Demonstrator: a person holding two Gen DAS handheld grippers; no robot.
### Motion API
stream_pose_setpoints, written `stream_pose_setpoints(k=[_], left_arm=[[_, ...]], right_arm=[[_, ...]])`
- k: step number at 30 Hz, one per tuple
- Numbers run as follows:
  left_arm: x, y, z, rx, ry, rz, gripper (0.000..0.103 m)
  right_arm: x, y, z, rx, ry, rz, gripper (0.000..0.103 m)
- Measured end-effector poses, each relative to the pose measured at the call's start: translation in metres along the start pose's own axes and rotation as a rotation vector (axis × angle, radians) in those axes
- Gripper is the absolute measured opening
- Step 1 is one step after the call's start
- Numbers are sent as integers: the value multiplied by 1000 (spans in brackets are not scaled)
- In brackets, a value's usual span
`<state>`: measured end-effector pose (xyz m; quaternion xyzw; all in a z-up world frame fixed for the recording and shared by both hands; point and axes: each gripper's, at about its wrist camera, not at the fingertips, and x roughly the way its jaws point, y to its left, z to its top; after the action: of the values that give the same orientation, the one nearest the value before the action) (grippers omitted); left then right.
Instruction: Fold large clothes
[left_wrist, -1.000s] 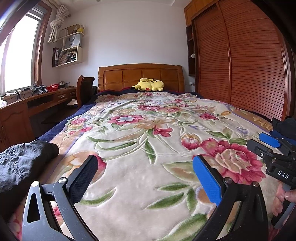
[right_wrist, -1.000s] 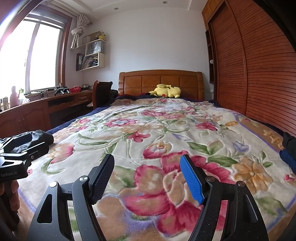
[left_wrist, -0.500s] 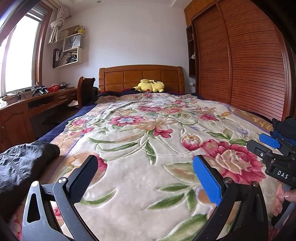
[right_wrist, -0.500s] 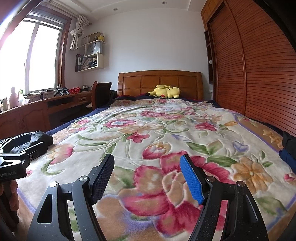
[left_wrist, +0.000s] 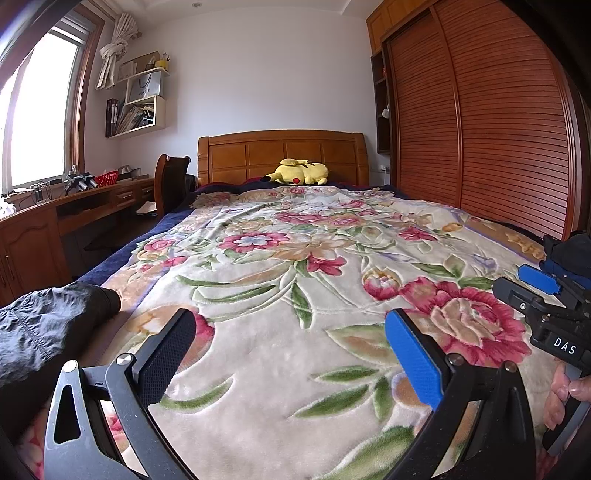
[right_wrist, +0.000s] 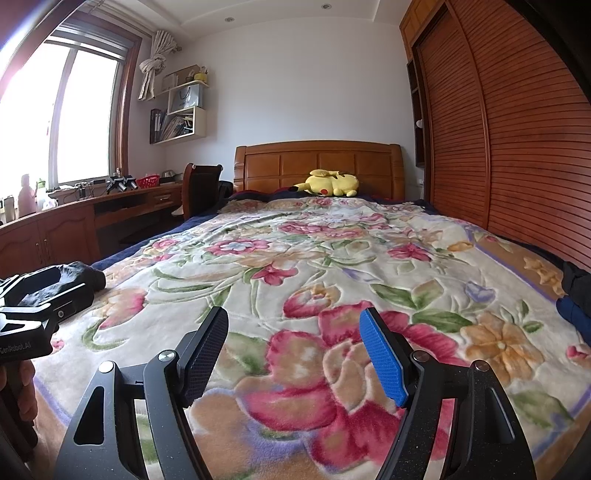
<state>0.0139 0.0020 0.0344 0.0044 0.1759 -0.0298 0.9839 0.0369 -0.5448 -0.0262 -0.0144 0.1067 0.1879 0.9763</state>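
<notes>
The bed (left_wrist: 295, 280) with its floral blanket (right_wrist: 332, 266) filled both views, and against the earlier frames only the camera pitch had shifted slightly; you had begun no fold. The black jacket (left_wrist: 48, 325), the likely garment to fold, lay bunched at the bed's left edge, just beside the left hand-held gripper (left_wrist: 288, 350). That gripper hovered released and empty. The right hand-held gripper (right_wrist: 293, 354) was likewise spread wide over the blanket, grasping nothing.
</notes>
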Motion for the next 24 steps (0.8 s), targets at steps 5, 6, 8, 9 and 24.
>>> stream_pose_setpoints(k=[5,6,8,9,24], left_arm=[[0,1,0,0,-2,-1,103],[-1,1,1,0,-2,0,103],[0,1,2,-1,-3,0,103],[0,1,2,-1,-3,0,103],[0,2,2,0,-4,-1,103]], right_arm=[[0,0,0,1,0,0,75],[0,-1,0,0,0,0,75],[0,-1,0,0,-1,0,75],[0,-1,0,0,-1,0,75],[1,-1,0,1,-1,-2,75]])
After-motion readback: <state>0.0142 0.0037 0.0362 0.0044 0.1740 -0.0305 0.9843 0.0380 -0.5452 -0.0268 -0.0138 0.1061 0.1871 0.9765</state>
